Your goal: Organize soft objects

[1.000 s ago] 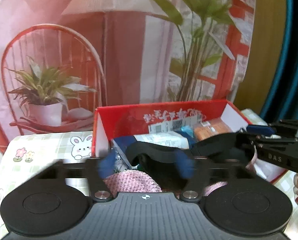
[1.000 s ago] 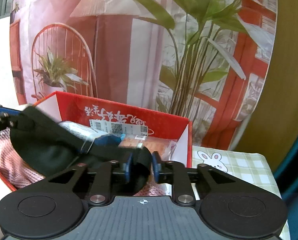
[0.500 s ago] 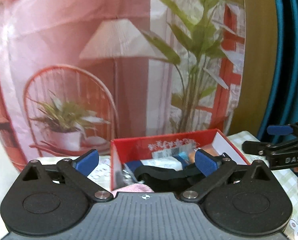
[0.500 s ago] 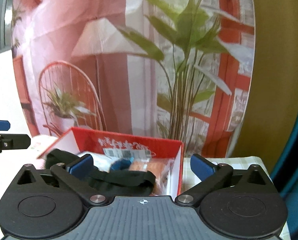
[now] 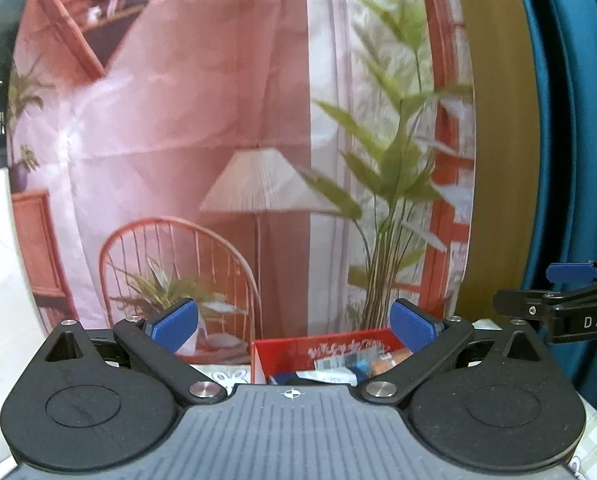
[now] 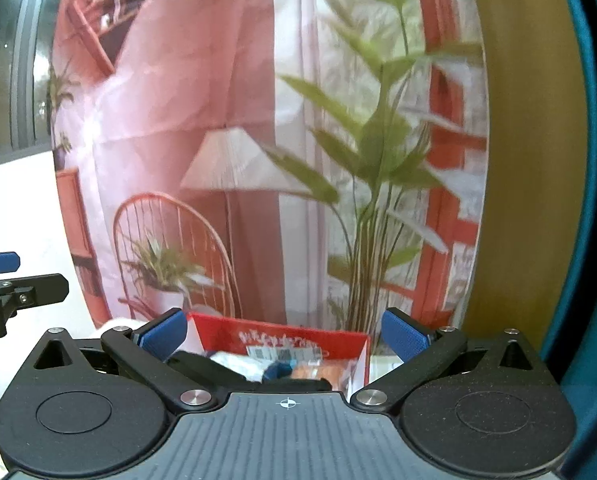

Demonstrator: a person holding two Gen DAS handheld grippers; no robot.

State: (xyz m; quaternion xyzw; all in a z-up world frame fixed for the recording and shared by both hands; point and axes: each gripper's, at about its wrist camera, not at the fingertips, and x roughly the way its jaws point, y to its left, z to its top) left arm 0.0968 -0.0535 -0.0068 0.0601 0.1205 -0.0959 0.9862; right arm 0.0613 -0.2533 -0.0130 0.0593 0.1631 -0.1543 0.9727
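- We are holding the left gripper released, its two blue pads spread wide with nothing between them.
- We are holding the right gripper released too, its blue pads wide apart and gripping nothing.
- In the left wrist view, a red cardboard box is sitting at about 6 o'clock from the picture's centre, just above the gripper body and between the two pads.
- Inside that box we are seeing a jumble of soft packets in white, blue and orange; most of the box is hidden behind the gripper body.
- In the right wrist view, the same red box is lying at 6 o'clock, with a white label on its inner back wall.
- A black fabric item is lying in the box at its 9 o'clock side, draping toward the middle; its exact kind we cannot tell.
- Beside it, toward 3 o'clock, the white, blue and orange packets are resting against the box's right wall.
- Behind the box, a printed backdrop showing a lamp, a chair and leafy plants is filling the upper picture.
- At 3 o'clock in the left view, the right gripper's tip is showing; at 9 o'clock in the right view, the left gripper's tip is showing.
- The box is standing on a checked tablecloth.
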